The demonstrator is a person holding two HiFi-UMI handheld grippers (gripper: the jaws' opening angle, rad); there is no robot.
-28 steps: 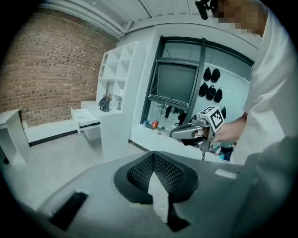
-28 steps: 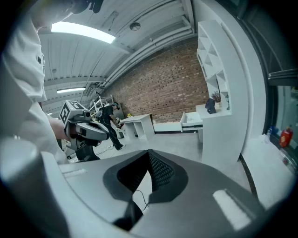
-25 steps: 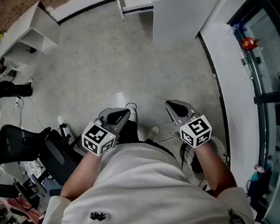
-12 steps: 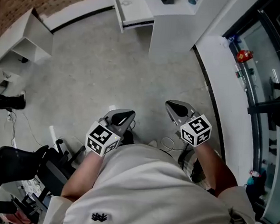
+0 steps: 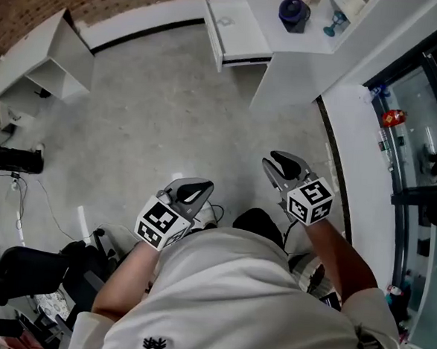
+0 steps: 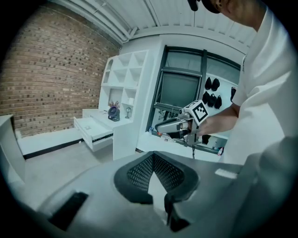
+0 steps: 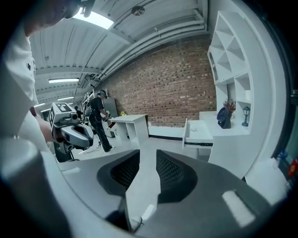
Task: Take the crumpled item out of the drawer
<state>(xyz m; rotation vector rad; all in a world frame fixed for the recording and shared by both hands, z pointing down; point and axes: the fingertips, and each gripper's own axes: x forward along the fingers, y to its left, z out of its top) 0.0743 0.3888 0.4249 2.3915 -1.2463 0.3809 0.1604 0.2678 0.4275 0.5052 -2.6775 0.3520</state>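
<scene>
**Head view: drawer's open, grippers nowhere near it**

Drawer [image 5: 247,36] is pulled out at top centre of frame, w/ a small pale thing [image 5: 228,21] on its floor. Prob the crumpled item, but too small to tell.

Both grippers sit low in frame, well apart from it. Right gripper [image 7: 148,160] jaws are opening, nothing btw them. Left gripper [image 6: 153,158] is closed tip to tip, empty.

IMO: walk up, spread the right one wide before reaching in, come down from above and pinch the bulk, not an edge.

Blue vase [image 5: 293,13] & a small goblet-ish thing [image 5: 335,23] stand on the white cabinet [image 5: 285,70] just beside the drawer, so don't clip those. White shelf unit [image 5: 59,54] upper left is off the path, floor btw looks bare.
</scene>
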